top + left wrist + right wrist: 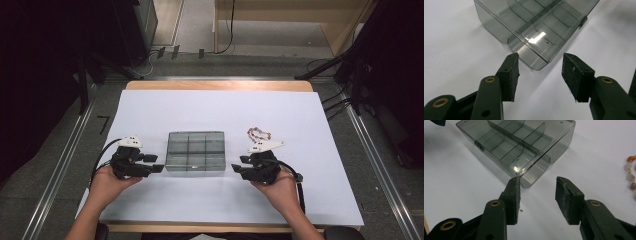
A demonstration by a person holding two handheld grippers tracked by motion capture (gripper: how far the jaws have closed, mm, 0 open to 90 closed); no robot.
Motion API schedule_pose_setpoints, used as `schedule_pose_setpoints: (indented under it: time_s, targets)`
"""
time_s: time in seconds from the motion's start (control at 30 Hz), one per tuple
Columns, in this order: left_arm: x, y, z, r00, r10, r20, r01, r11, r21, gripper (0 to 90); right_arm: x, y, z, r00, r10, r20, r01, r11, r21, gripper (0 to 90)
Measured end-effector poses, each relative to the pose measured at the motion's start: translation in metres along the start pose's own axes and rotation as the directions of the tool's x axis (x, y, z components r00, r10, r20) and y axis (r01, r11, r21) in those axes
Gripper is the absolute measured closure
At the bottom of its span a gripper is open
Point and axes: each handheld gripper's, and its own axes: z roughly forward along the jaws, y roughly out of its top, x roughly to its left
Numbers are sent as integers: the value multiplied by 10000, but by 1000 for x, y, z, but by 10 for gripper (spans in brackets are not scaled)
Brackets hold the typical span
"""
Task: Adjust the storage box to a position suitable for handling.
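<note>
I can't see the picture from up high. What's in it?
A person's two hands each hold a black gripper, the left gripper and right gripper, either side of a smoky clear box on a white table. A bead bracelet lies beyond the right gripper.

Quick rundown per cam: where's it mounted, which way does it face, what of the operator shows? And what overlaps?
High view: above the person's side, facing forward and down on the table; forearms, left tool, right tool.
Left gripper view: on the left tool, facing the box's corner, own jaws apart.
Right gripper view: on the right tool, facing the box's other near corner, bracelet at its right edge.
Shared: all three show the box.
</note>
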Motion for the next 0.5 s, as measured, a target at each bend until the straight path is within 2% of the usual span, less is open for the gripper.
schedule_pose_setpoints:
  time_s: [0.13,0.4,0.5]
  targets:
    - [-2,-1,3,9999,124,56,-125,9999,86,527,4,0,2,9998,-203,38,202,9998,64,590]
    - [-2,-5,9,9997,243,98,-245,9994,231,603,7,-1,7,9998,-167,-130,170,9995,251,663]
    - [-2,-5,10,9995,324,53,-325,9988,352,629,8,-1,10,9995,-233,-218,243,9986,473,687]
